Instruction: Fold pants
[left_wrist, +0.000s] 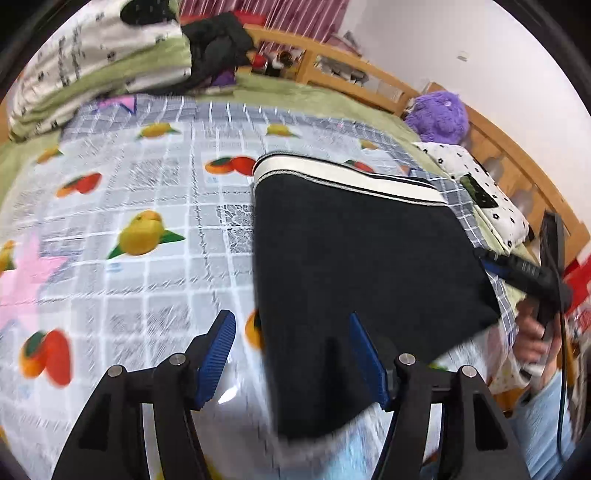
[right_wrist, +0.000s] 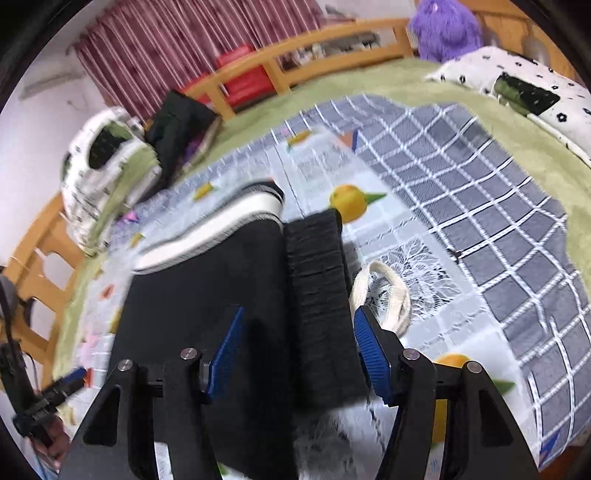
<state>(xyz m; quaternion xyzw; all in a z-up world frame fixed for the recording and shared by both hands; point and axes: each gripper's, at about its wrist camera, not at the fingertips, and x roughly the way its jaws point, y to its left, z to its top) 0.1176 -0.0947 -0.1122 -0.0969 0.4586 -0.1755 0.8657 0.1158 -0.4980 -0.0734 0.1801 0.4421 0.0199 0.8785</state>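
Where motion blurs them, folded pants (left_wrist: 362, 258) lose their near edge.

One pair of folded black pants (left_wrist: 362, 251) at centre, two grippers: left (left_wrist: 291, 358), right (right_wrist: 297, 350), one purple plush toy (left_wrist: 439, 114) at 2 o'clock, one spotted pillow (left_wrist: 480, 188) at 3 o'clock.

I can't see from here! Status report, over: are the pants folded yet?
Left gripper and right gripper: jaws open, nothing held. Black pants lie folded on the fruit-print cloth. White drawstring sticks out. Nothing in the way.
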